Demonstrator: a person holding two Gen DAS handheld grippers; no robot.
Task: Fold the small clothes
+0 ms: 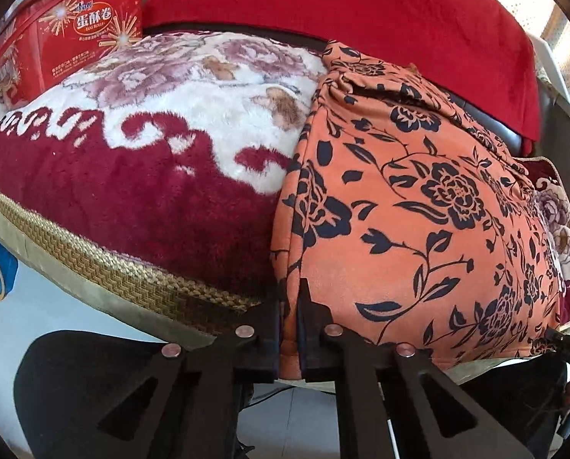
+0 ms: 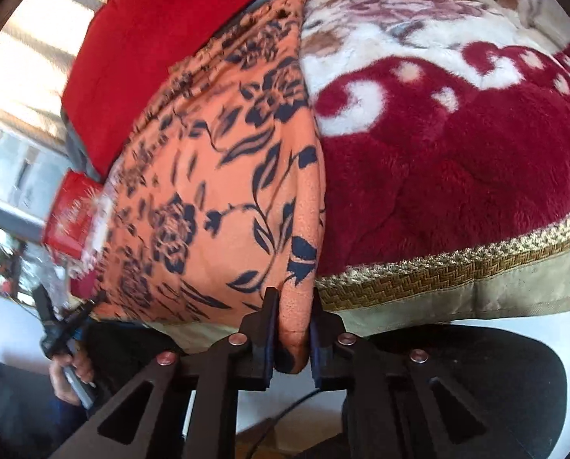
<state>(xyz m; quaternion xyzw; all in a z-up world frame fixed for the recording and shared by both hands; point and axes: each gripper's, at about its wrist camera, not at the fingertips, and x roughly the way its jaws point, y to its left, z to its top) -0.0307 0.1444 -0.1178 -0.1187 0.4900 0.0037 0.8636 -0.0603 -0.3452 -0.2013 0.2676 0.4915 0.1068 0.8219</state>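
Left wrist: left tool (image 1: pixel 290 306) clamps orange garment (image 1: pixel 418 206) corner; right tool (image 2: pixel 292 315) likewise.

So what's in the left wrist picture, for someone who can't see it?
The left hand-held gripper pinches the near corner of an orange flowered cloth lying on a red-and-white plush blanket. A red box sits behind.

My two matte-black angular grippers (image 1: pixel 289 306) (image 2: pixel 293 308) carry triangular cut-outs, copper-coloured round rivets (image 1: pixel 245 331) and dark blue finger pads (image 2: pixel 270 329) — a thin cable (image 2: pixel 273 436) trails below.
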